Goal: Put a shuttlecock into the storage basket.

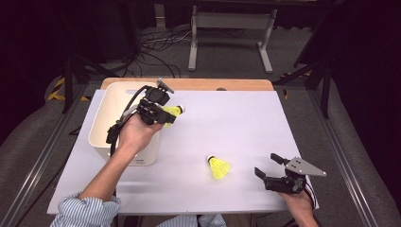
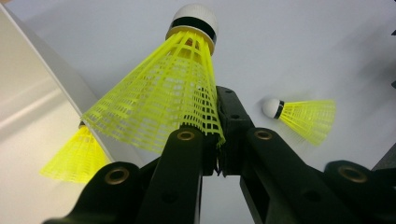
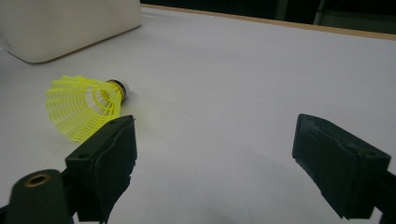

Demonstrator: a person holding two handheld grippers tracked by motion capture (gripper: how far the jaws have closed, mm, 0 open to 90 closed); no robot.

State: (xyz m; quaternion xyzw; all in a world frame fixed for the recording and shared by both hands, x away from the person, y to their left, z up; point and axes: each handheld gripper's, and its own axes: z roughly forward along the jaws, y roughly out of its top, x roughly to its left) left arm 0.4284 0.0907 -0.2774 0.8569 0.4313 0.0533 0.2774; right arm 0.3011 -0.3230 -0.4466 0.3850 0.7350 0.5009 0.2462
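My left gripper (image 1: 163, 115) hovers over the right wall of the white bin (image 1: 105, 124), shut on the skirt of a yellow shuttlecock (image 1: 174, 111). In the left gripper view that shuttlecock (image 2: 168, 98) points its white cork away, and the jaws of the gripper (image 2: 217, 140) pinch the skirt's edge. A second yellow shuttlecock (image 1: 219, 167) lies on its side on the white table. My right gripper (image 1: 265, 163) rests just to its right, open. In the right gripper view the lying shuttlecock (image 3: 84, 107) sits beyond the left jaw, outside the gripper (image 3: 215, 135).
The bin's rim (image 2: 51, 74) runs past the held shuttlecock, and another yellow skirt (image 2: 77, 156) shows on the bin's inner side. The bin (image 3: 70, 23) stands at the table's left. The white table sheet (image 1: 236, 123) ends at a wooden edge at the back.
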